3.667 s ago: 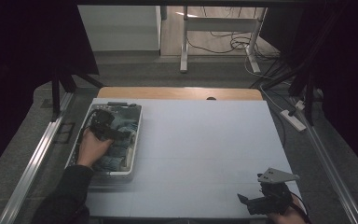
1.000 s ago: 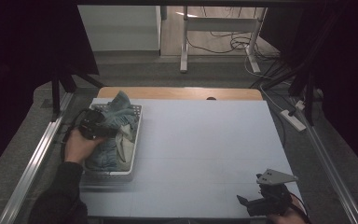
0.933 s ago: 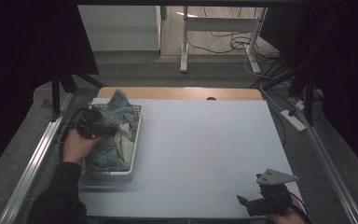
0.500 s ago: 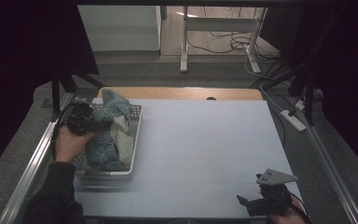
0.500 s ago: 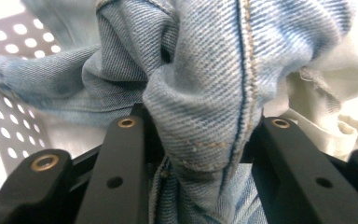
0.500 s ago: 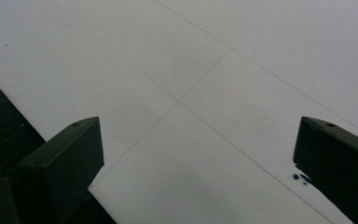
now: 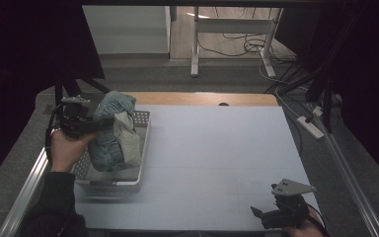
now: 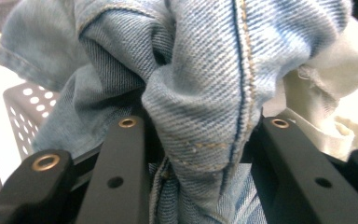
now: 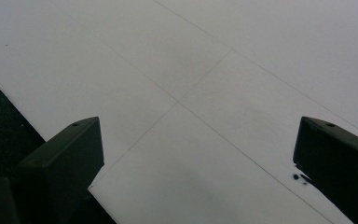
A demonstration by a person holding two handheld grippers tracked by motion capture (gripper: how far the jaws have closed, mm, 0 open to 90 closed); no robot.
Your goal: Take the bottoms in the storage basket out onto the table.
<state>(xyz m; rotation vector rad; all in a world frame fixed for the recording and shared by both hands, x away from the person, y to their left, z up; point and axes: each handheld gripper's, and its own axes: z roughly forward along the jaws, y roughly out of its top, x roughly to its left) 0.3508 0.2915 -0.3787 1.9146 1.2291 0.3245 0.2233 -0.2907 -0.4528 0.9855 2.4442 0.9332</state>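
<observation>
At the left edge of the table, a bundle of blue denim (image 7: 109, 134) hangs bunched above a white perforated basket (image 7: 142, 129), its lower end reaching down into the basket and a paler whitish cloth (image 7: 126, 133) showing on the side that faces the table's middle. From the left gripper view, a thick fold of the denim (image 8: 205, 107), with its stitched seam running down it, is clamped between the two black jaws, and the whitish cloth (image 8: 326, 93) shows beyond the jaw on the right of that view; the basket's holed wall (image 8: 21, 107) appears low on the left. The left gripper (image 7: 81, 126) is thus clenched on the denim, carried in the person's left hand (image 7: 65, 148), whose dark sleeve comes up from the bottom edge. Well apart, at the near right corner of the pale table (image 7: 217, 163), the right gripper (image 7: 271, 217) rests low with its jaws spread wide over bare tabletop (image 9: 205, 93), grasping nothing.
</observation>
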